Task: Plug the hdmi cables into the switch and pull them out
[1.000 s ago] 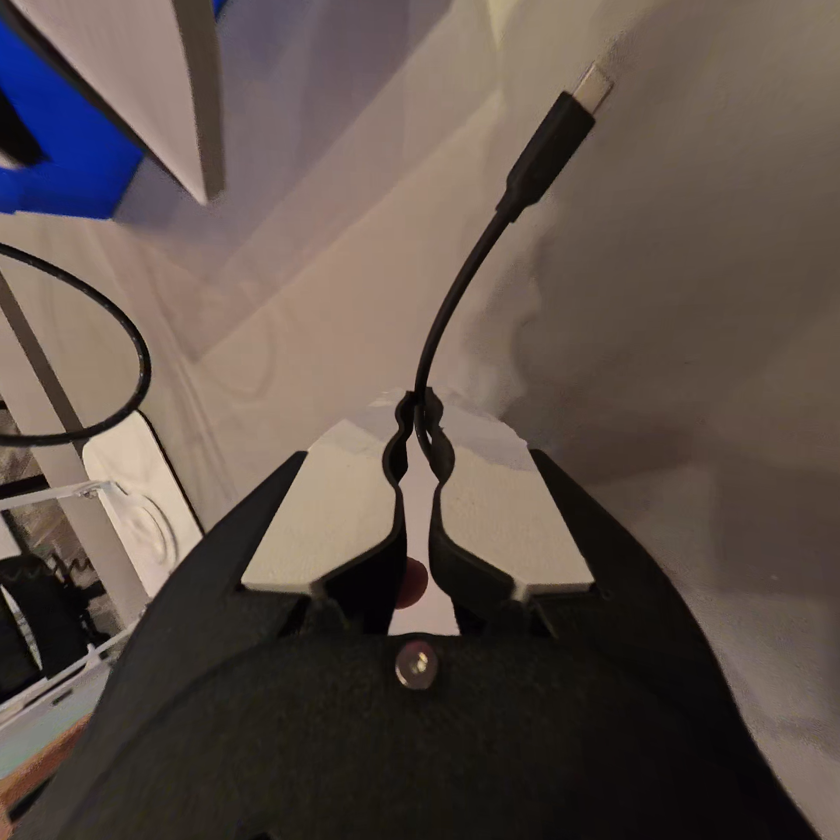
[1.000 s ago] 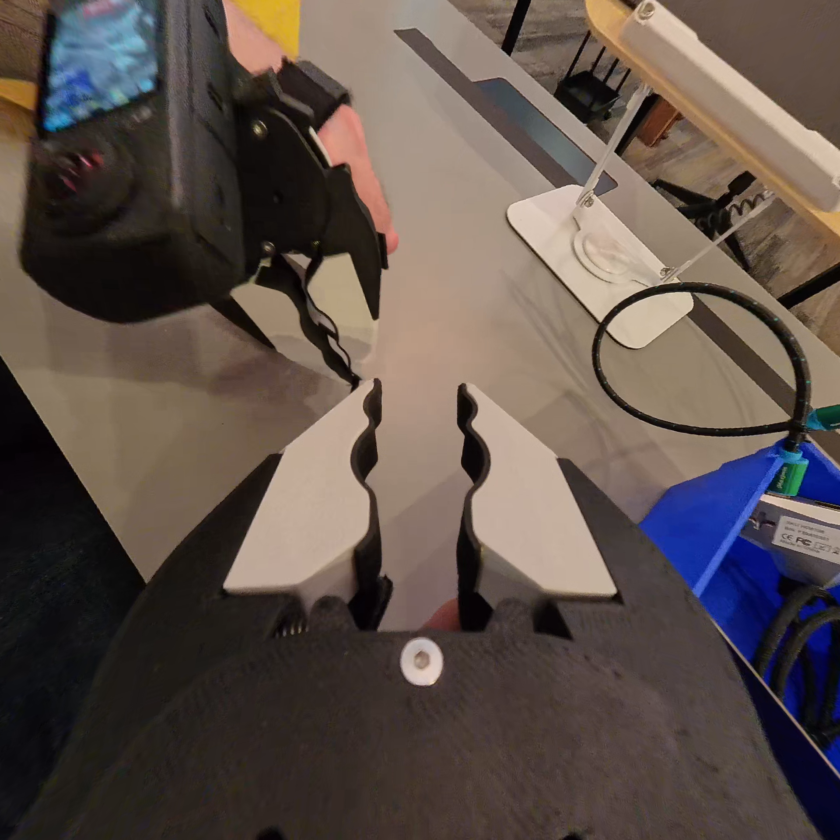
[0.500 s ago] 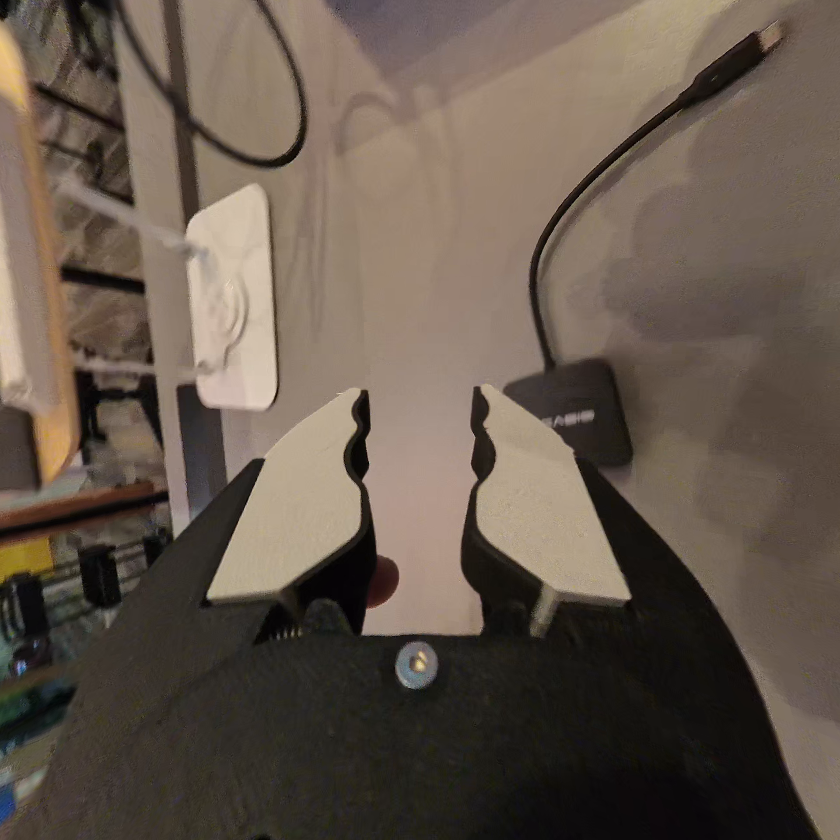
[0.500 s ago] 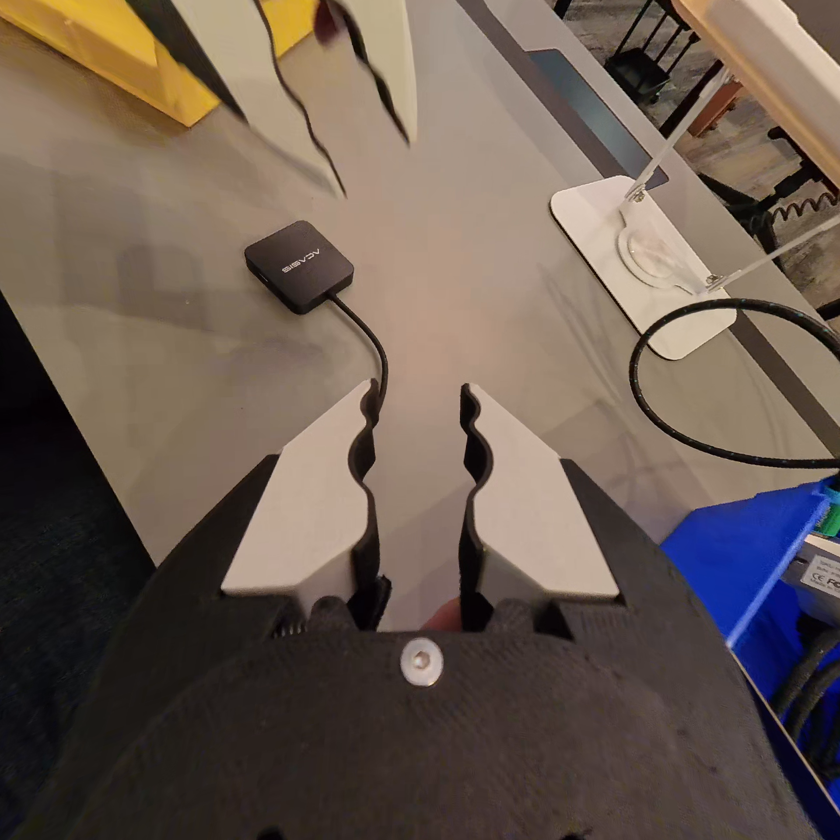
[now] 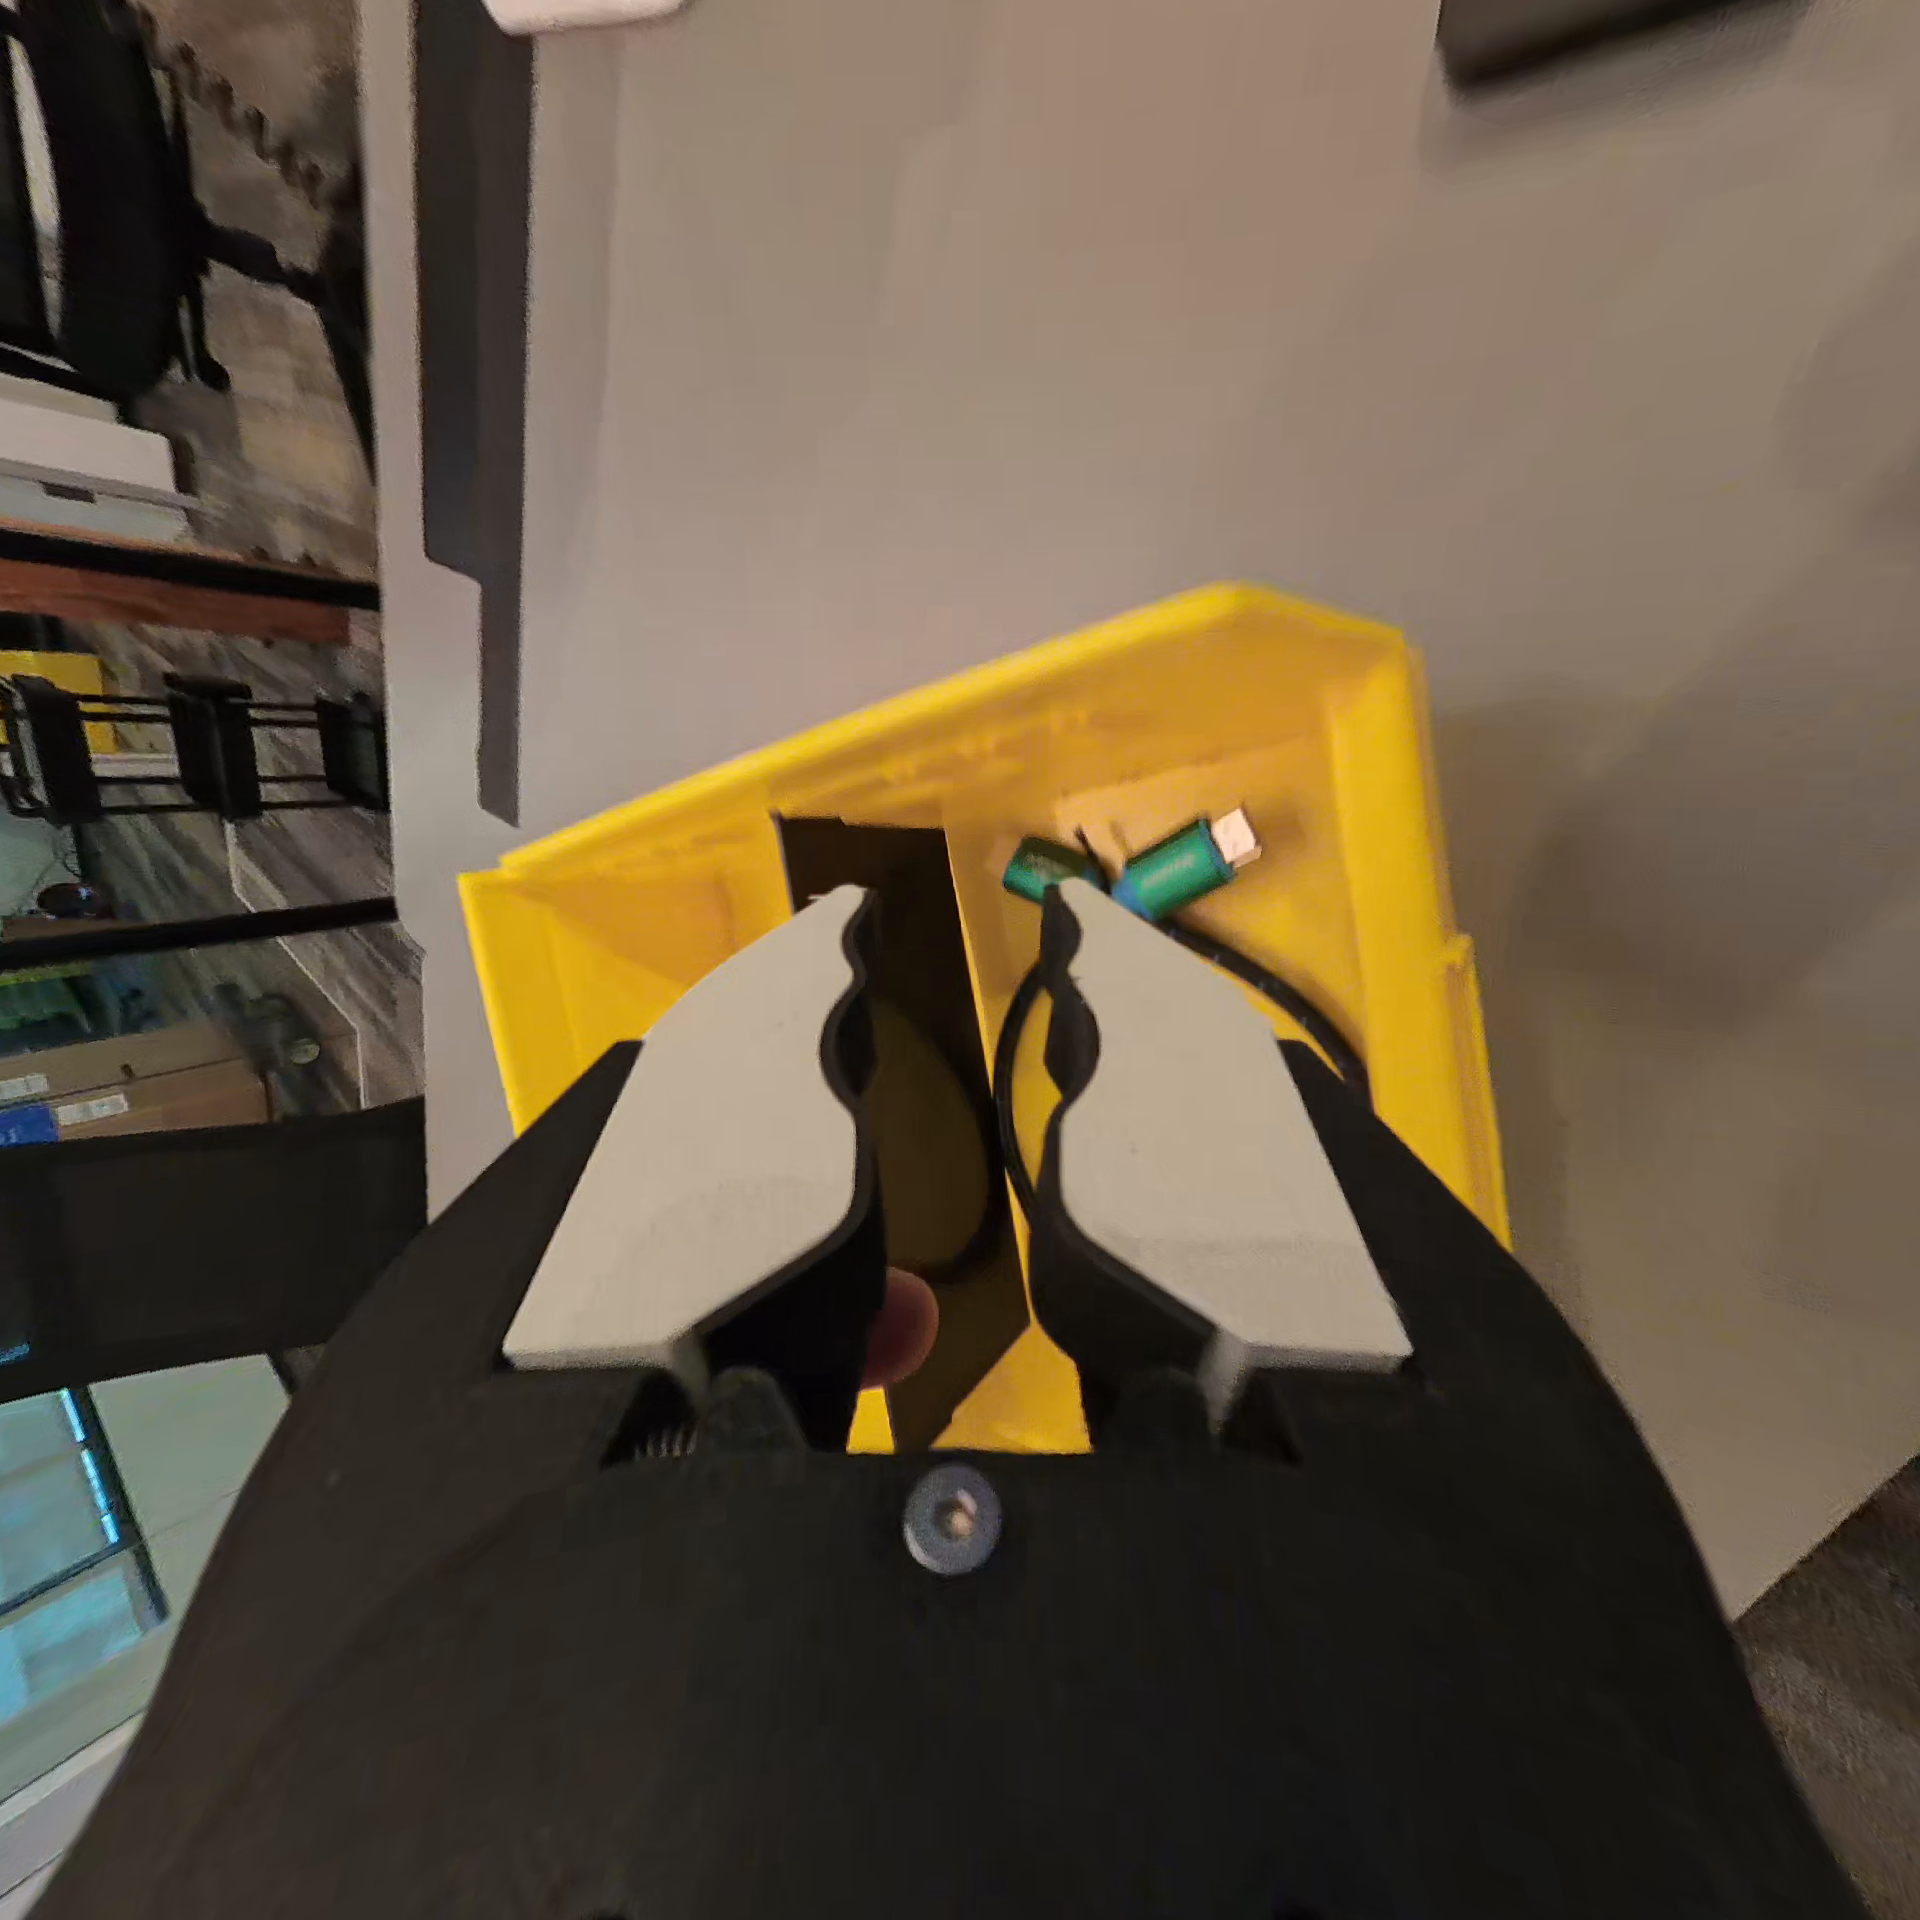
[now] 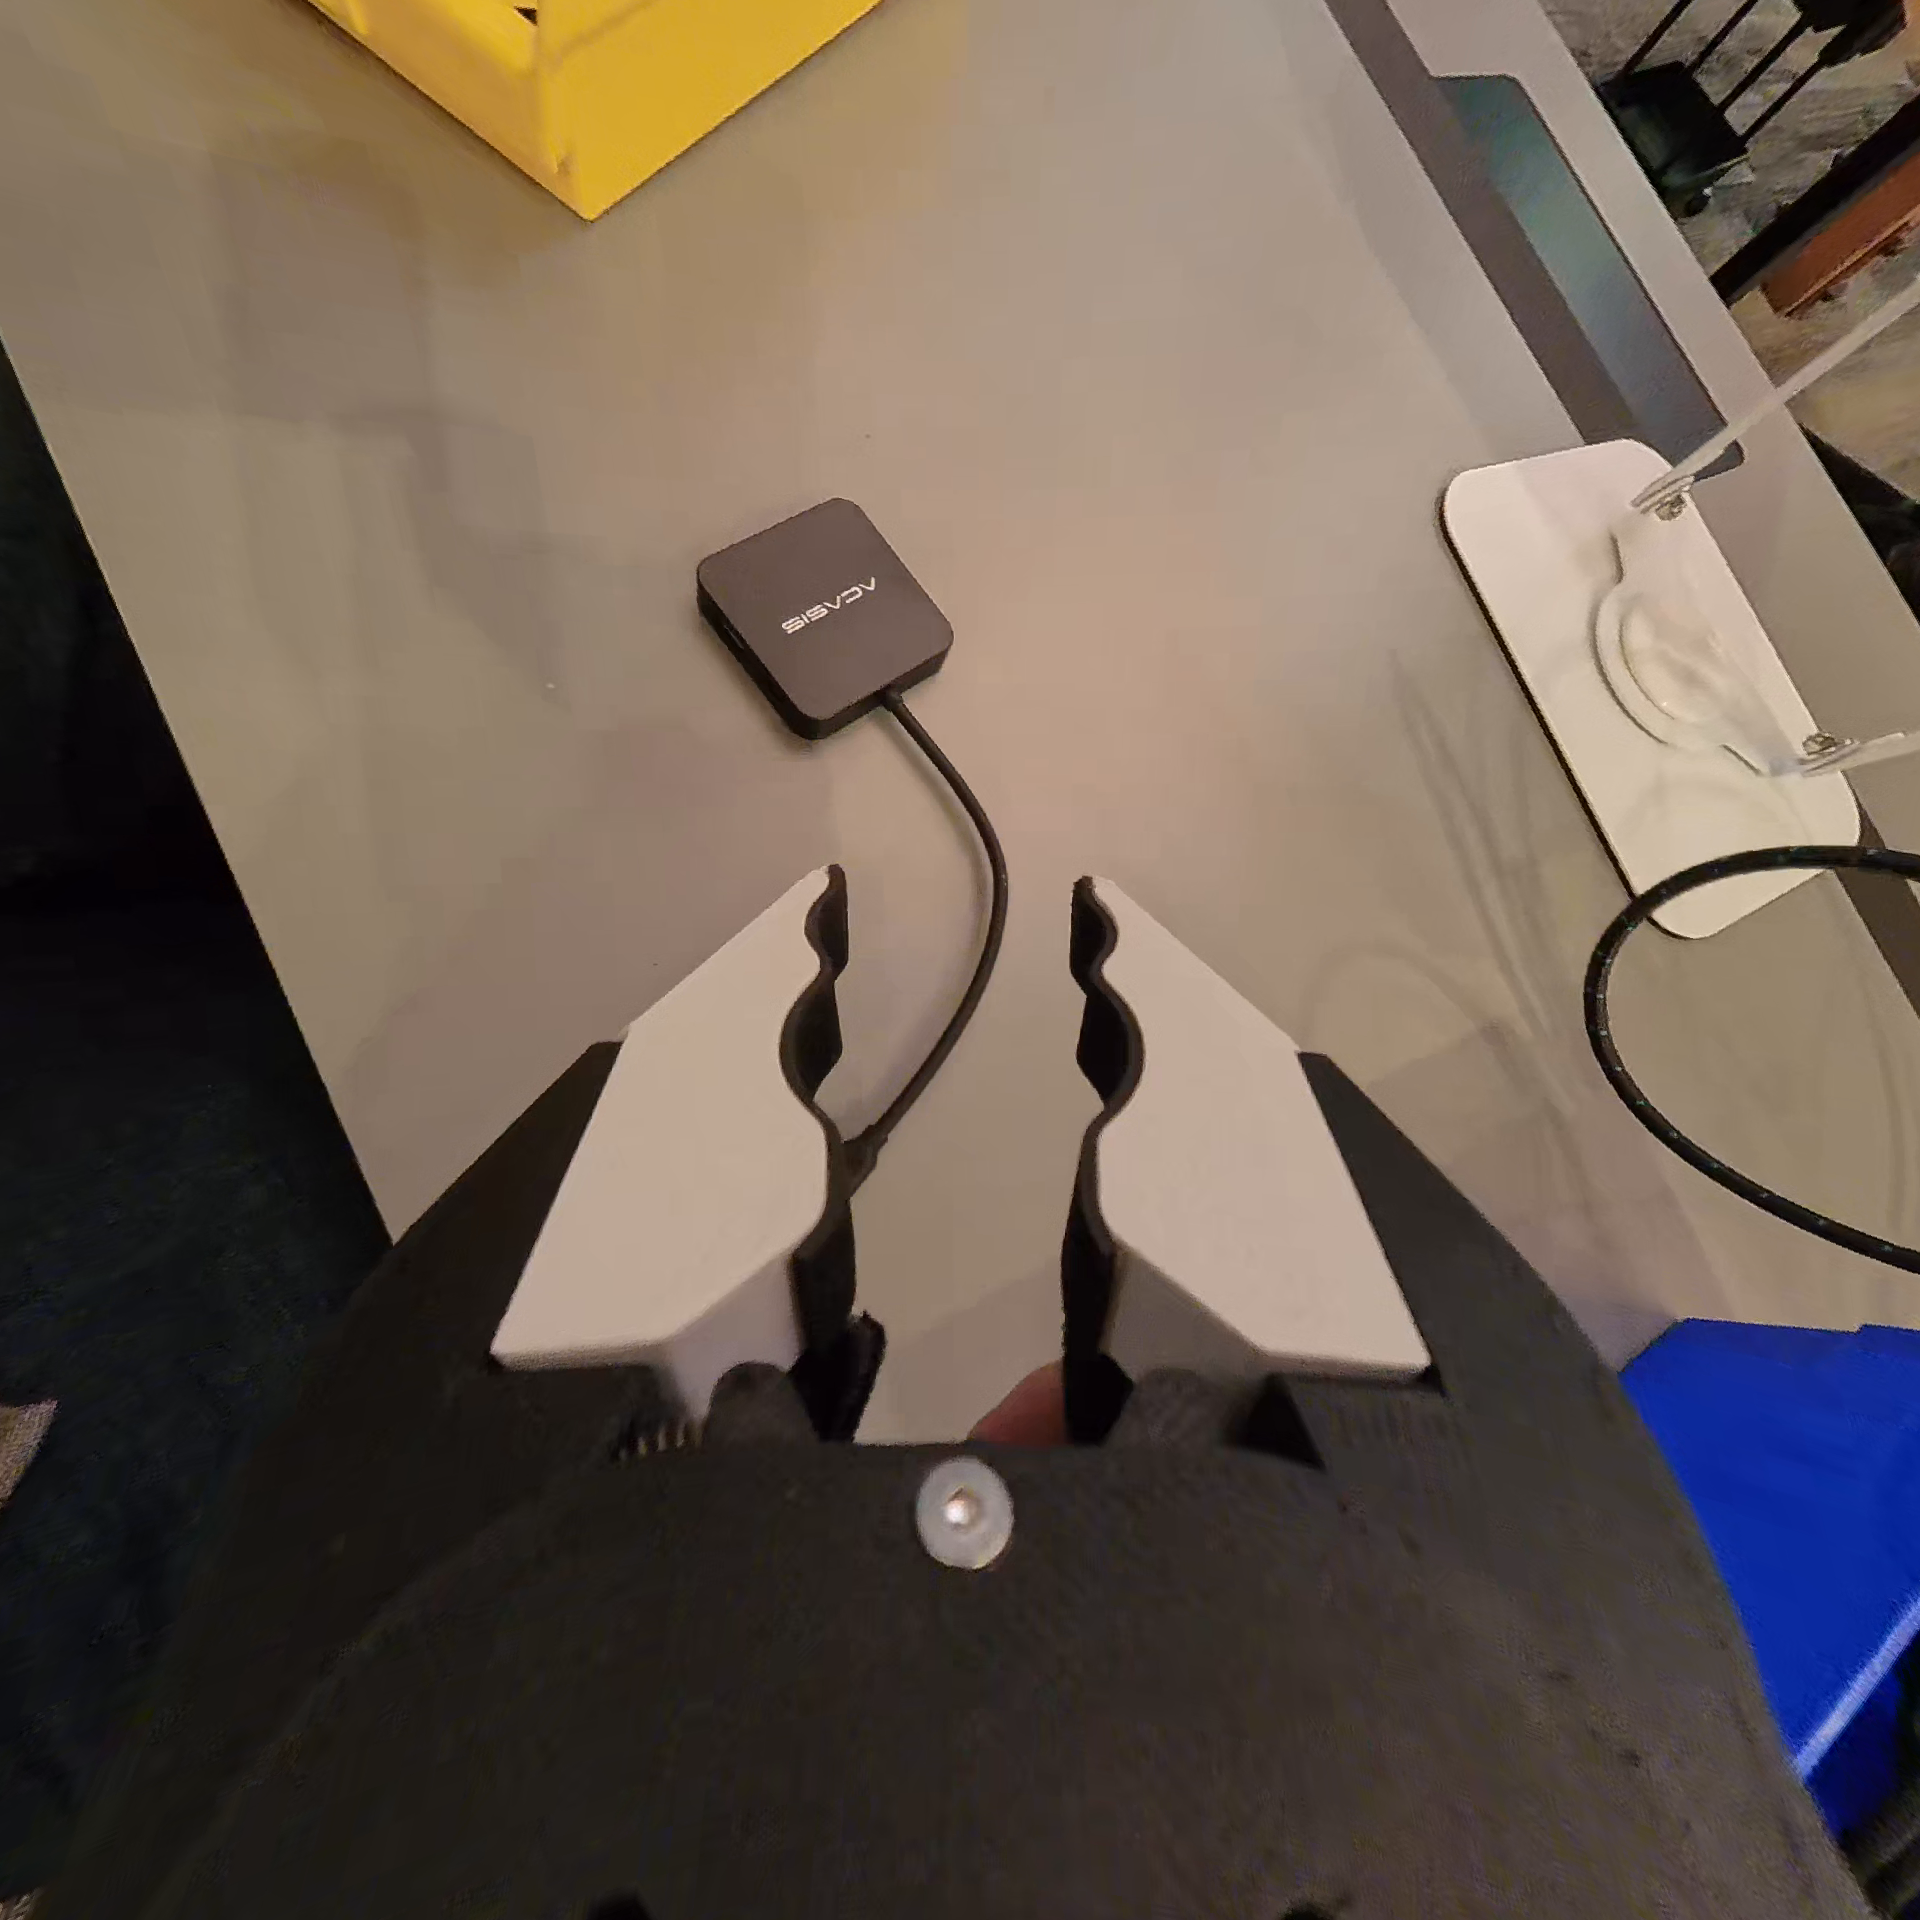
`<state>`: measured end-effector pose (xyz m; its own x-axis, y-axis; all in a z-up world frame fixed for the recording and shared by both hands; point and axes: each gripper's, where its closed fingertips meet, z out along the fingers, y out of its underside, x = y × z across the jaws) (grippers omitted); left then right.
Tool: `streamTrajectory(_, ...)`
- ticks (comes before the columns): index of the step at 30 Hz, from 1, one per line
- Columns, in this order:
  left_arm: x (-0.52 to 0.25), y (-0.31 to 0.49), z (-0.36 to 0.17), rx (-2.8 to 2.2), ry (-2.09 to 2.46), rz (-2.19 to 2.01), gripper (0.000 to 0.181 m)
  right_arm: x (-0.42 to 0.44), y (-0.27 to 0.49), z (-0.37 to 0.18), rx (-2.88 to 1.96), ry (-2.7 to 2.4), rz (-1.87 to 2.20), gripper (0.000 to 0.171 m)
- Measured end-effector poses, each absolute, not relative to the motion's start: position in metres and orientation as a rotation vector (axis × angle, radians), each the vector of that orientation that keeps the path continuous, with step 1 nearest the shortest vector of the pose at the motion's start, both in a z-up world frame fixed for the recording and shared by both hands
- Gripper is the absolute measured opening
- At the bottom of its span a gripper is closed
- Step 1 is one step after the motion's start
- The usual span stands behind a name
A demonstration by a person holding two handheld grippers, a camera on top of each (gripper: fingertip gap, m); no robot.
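A small black square switch [image 6: 824, 617] lies flat on the grey table, its thin black lead [image 6: 977, 894] curving toward my right gripper [image 6: 956, 883], which is open and empty above the lead. My left gripper [image 5: 956, 902] is open and empty over a yellow bin [image 5: 1382, 831]. In the bin lie a cable with green plugs [image 5: 1184, 864] and black cord [image 5: 1013, 1049], beside a dark divider [image 5: 914, 894]. A second black braided cable [image 6: 1662, 1049] loops at the right edge of the right wrist view.
A white lamp base with clear struts [image 6: 1652, 675] stands at the table's far right. A blue bin [image 6: 1787, 1558] sits at the near right. The yellow bin's corner [image 6: 582, 94] shows at the far left. The table's left edge [image 6: 208, 790] drops to dark floor. My hands' fingertips stand some 30 centimeters from each other. About 12 centimeters separates my right fingertips from the small black square switch [image 6: 824, 617].
My left gripper let go of the switch's lead, opened, and swung away to the yellow bin. The switch now lies on the table. My right gripper stayed open and shifted closer over the lead.
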<state>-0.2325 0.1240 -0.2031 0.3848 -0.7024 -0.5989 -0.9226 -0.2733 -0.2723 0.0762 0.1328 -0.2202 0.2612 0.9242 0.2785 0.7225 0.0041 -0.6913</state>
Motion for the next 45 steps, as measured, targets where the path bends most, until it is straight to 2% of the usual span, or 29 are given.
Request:
streamTrajectory(3,-0.254,0.125,-0.231,-2.127,1.448,0.53,0.021,0.074,0.13,-0.219,-1.758,-1.513,0.335,0.041)
streamTrajectory(12,-0.261,0.133,-0.284,-2.227,1.581,0.394,0.027,0.07,0.122,-0.221,-1.74,-1.515,0.37,0.042)
streamTrajectory(15,-0.259,0.132,-0.295,-2.269,1.613,0.331,0.035,0.069,0.122,-0.224,-1.744,-1.514,0.38,0.043)
streamTrajectory(21,-0.255,0.132,-0.299,-2.337,1.631,0.183,0.034,0.068,0.123,-0.228,-1.75,-1.51,0.404,0.043)
streamTrajectory(24,-0.252,0.128,-0.301,-2.389,1.638,0.053,0.042,0.067,0.122,-0.229,-1.751,-1.514,0.411,0.043)
streamTrajectory(34,-0.261,0.124,-0.311,-2.457,1.751,0.071,0.032,0.066,0.12,-0.231,-1.75,-1.521,0.422,0.042)
streamTrajectory(35,-0.261,0.126,-0.31,-2.437,1.755,0.097,0.028,0.066,0.12,-0.231,-1.749,-1.522,0.422,0.042)
streamTrajectory(36,-0.262,0.131,-0.31,-2.404,1.752,0.148,0.016,0.066,0.12,-0.23,-1.748,-1.522,0.422,0.042)
streamTrajectory(37,-0.263,0.132,-0.31,-2.388,1.758,0.171,0.015,0.067,0.12,-0.23,-1.747,-1.522,0.422,0.042)
streamTrajectory(45,-0.274,0.135,-0.292,-2.272,1.673,0.329,0.01,0.067,0.119,-0.23,-1.741,-1.529,0.419,0.042)
